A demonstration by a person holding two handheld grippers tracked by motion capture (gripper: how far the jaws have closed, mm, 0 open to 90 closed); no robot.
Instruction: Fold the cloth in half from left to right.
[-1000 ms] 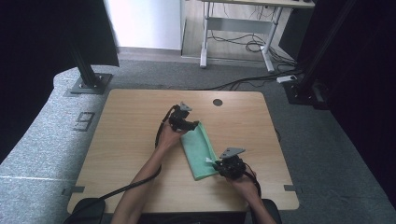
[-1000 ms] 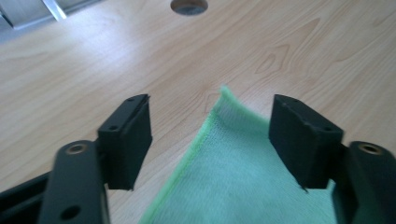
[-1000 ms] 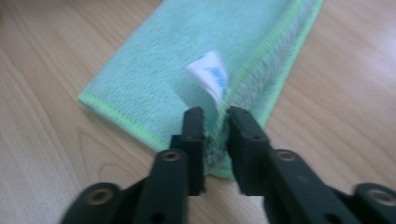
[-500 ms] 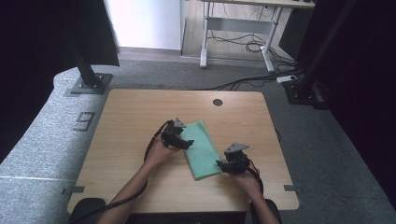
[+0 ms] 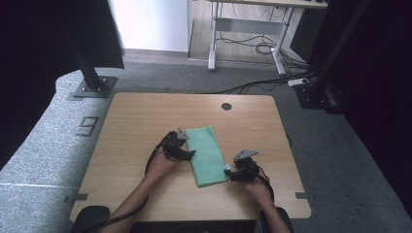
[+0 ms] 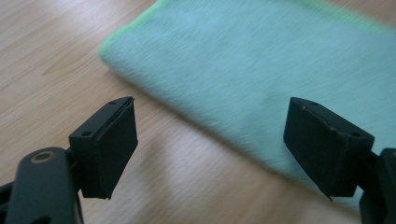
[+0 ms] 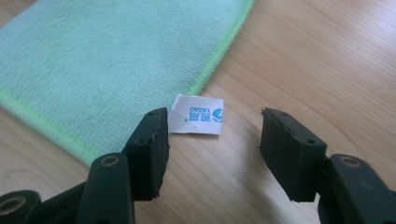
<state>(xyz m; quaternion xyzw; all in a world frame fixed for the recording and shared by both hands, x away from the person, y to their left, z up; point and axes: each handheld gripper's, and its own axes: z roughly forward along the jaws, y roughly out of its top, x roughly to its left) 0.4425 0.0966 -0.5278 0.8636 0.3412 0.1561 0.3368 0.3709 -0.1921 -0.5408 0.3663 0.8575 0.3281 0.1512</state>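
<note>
The green cloth (image 5: 208, 155) lies folded into a flat strip on the worktop (image 5: 136, 121) between the hands, so the fold looks done and only withdrawing or another fold remains. Its long axis runs from near to far, leaning slightly left at the far end. Both tools, left (image 5: 187, 154) and right (image 5: 228, 171), are spread with nothing between the jaws, the right having just been opening beside the cloth's white tag (image 7: 196, 114).

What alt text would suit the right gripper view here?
The right gripper has its two black jaws open just short of the corner of a green microfibre cloth lying flat on a wooden table. A small white care label with blue print sticks out from the cloth's corner, between the jaws.
</note>
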